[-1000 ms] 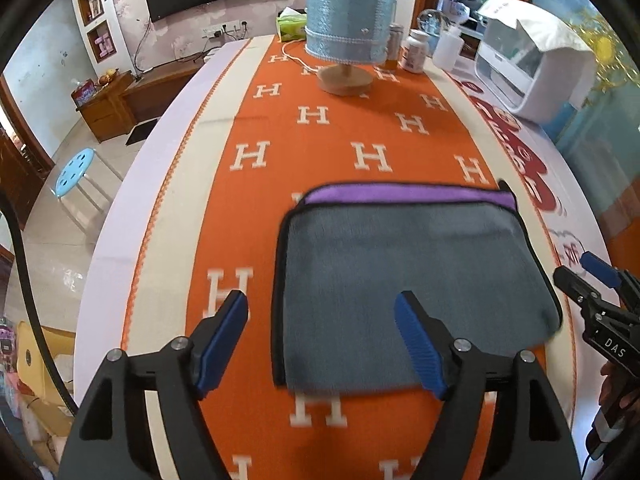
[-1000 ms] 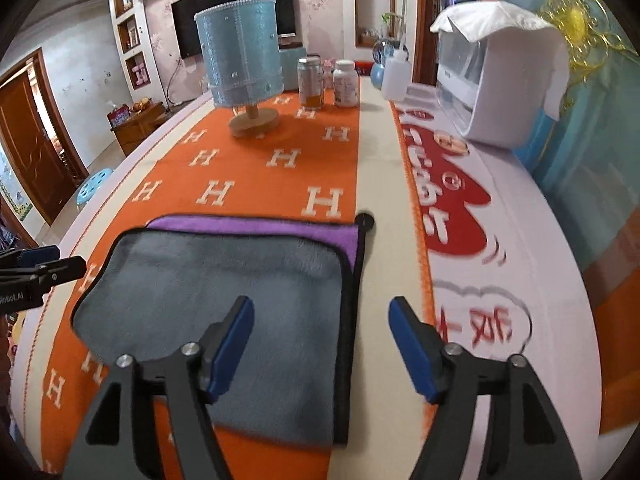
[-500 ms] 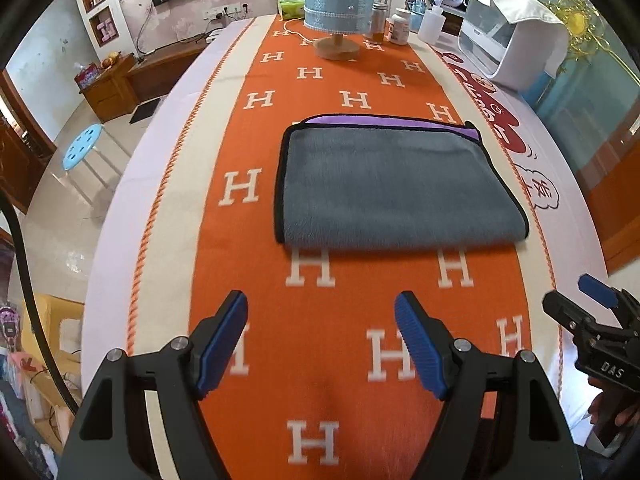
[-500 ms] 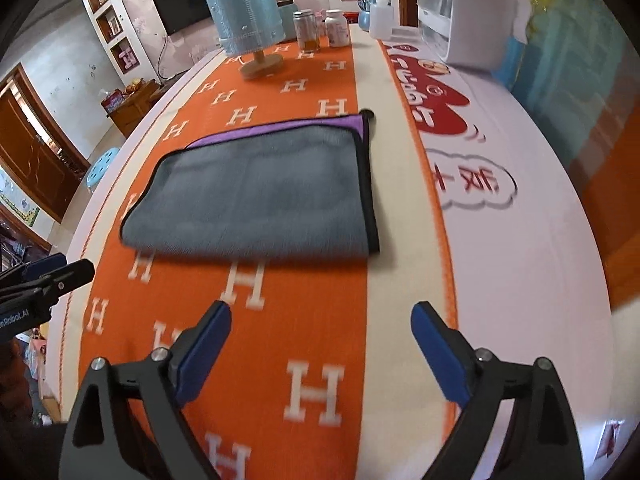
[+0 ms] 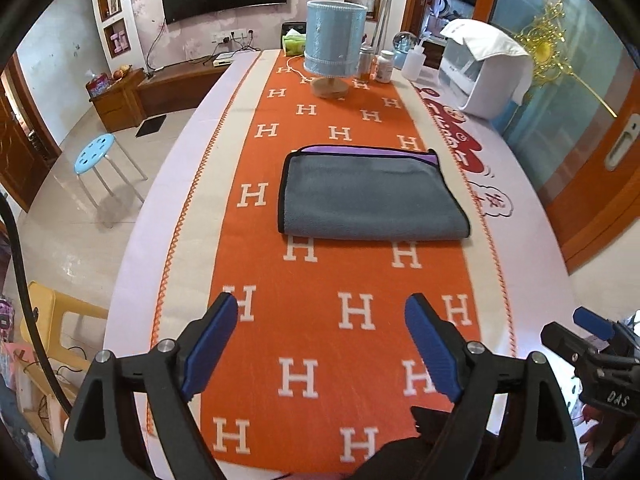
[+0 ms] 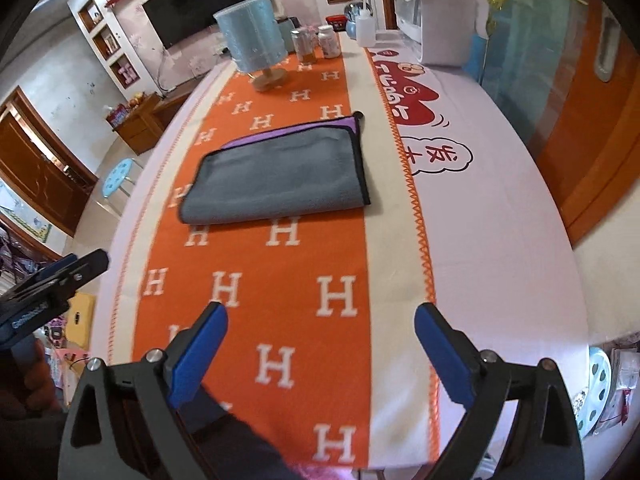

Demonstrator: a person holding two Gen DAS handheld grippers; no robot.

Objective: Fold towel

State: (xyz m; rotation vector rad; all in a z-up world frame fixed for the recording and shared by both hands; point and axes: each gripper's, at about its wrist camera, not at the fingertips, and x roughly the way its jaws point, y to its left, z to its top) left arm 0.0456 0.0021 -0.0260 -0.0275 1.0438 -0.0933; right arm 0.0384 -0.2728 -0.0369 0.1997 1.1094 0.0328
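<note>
A grey towel (image 5: 370, 196) with a purple underside and black trim lies folded flat on the orange H-pattern runner (image 5: 352, 312); it also shows in the right wrist view (image 6: 276, 178). My left gripper (image 5: 322, 344) is open and empty, well back from the towel near the table's front edge. My right gripper (image 6: 320, 356) is open and empty, also far back from the towel. The right gripper shows at the right edge of the left wrist view (image 5: 592, 344), and the left gripper at the left edge of the right wrist view (image 6: 52, 280).
A blue lamp (image 5: 335, 46) on a wooden base, bottles (image 5: 385, 66) and a white appliance (image 5: 486, 68) stand at the table's far end. A blue stool (image 5: 96, 156) and a yellow stool (image 5: 48, 320) stand on the floor to the left.
Both grippers have drawn back from the towel toward the table's front edge and stayed open. The towel stays folded where it lay.
</note>
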